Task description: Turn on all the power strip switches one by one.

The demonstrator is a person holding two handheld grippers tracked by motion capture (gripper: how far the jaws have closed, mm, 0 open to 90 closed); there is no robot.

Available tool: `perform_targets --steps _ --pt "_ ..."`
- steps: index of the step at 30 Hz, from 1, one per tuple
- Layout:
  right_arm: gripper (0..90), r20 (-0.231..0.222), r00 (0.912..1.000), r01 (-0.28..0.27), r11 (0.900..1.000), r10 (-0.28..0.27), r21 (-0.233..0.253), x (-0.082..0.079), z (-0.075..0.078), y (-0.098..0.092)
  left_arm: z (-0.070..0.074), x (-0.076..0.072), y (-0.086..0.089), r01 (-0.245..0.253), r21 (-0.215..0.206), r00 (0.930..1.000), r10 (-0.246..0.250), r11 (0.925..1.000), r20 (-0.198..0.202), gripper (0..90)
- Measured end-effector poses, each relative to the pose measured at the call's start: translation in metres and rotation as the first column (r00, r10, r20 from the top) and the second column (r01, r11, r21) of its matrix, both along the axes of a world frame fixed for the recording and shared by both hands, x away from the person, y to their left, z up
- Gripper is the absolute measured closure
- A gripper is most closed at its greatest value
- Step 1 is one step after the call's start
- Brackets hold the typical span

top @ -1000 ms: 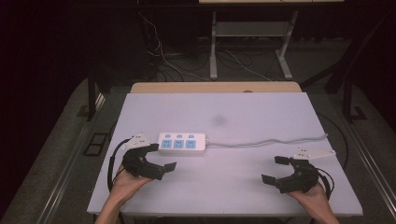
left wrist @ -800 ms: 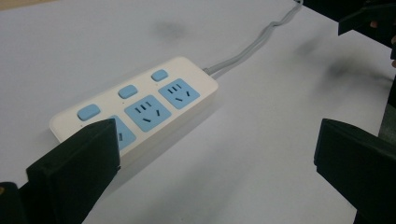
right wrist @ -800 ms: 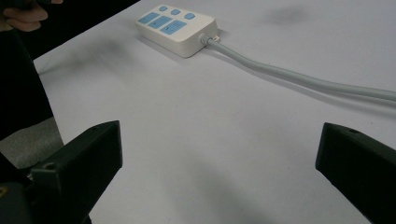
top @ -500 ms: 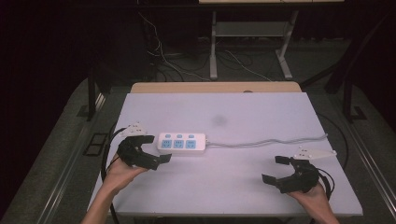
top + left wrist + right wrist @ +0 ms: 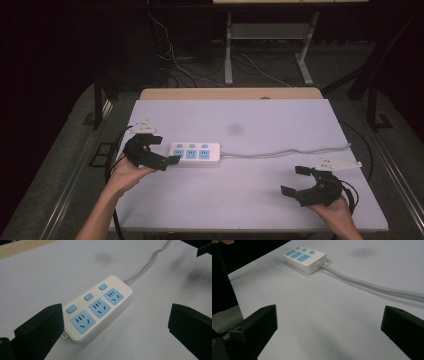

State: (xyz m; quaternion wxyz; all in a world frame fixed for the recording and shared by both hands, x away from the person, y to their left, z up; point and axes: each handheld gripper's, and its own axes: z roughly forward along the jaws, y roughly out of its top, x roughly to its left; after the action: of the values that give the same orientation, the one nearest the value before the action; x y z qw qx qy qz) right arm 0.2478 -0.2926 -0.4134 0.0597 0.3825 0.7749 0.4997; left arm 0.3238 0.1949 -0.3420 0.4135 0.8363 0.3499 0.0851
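So there's a white power strip (image 5: 195, 153) lying flat on the pale table (image 5: 260, 200), sitting left of centre in the high view. It has three blue sockets and three small blue buttons, and its grey cord (image 5: 287, 150) snakes off to the right side of the frame.

The left gripper (image 5: 167, 150) is at the left of the high view, right up against the strip's left end, jaws spread wide. In the left gripper view the strip (image 5: 98, 307) lies diagonally in the middle, with its near end just beside the left-hand jaw; can't tell if they actually touch.

The right gripper (image 5: 295, 180) is in the lower right of the high view, well apart from the strip, jaws also wide with nothing between them. In the right gripper view the strip (image 5: 305, 258) is in the upper left, cord (image 5: 372, 286) running off toward the right edge.

There's a faint dark smudge (image 5: 234, 129) on the table just above the strip.
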Motion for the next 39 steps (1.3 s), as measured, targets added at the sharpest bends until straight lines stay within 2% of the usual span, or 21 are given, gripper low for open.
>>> perform_targets --steps 8,16,27,29,33,34,37,38,39 --pt "0.4 0.002 1.0 0.003 1.0 -0.003 -0.001 0.0 0.0 0.0 0.002 0.016 -0.001 0.016 0.062 0.9994 -0.014 0.9979 -0.033 0.0" --pt "0.4 0.005 1.0 0.002 1.0 -0.002 -0.002 0.0 0.0 0.0 0.001 0.03 -0.001 0.02 0.107 0.9983 -0.014 0.994 -0.056 1.8" --pt "0.4 0.007 1.0 0.002 1.0 -0.002 -0.004 0.0 -0.001 -0.001 -0.001 0.047 -0.003 0.016 0.136 0.9974 -0.006 0.9905 -0.072 7.5" --pt "0.4 0.008 1.0 0.003 1.0 -0.003 -0.003 0.0 -0.001 -0.001 -0.001 0.049 -0.003 0.013 0.132 0.9977 -0.004 0.9912 -0.068 14.5" --pt "0.4 0.011 0.9999 0.004 1.0 -0.004 -0.001 0.0 -0.001 -0.002 -0.003 0.052 -0.005 0.011 0.13 0.9978 -0.002 0.9915 -0.067 20.0" --pt "0.4 0.013 0.9999 0.003 1.0 -0.003 -0.002 0.0 -0.001 -0.001 -0.004 0.053 -0.005 0.013 0.14 0.9978 -0.004 0.9901 -0.066 26.4" --pt "0.4 0.012 0.9999 0.003 1.0 -0.003 -0.003 0.0 -0.001 -0.001 -0.006 0.056 -0.006 0.007 0.136 0.998 0.001 0.9907 -0.064 32.7" --pt "0.4 0.012 0.9999 0.004 1.0 -0.004 -0.004 0.0 -0.001 -0.001 -0.007 0.058 -0.006 0.002 0.141 0.9982 0.006 0.99 -0.059 40.3" --pt "0.4 0.012 0.9999 0.004 1.0 -0.004 -0.003 0.0 -0.001 -0.001 -0.008 0.059 -0.005 -0.004 0.143 0.9983 0.013 0.9897 -0.057 43.4"
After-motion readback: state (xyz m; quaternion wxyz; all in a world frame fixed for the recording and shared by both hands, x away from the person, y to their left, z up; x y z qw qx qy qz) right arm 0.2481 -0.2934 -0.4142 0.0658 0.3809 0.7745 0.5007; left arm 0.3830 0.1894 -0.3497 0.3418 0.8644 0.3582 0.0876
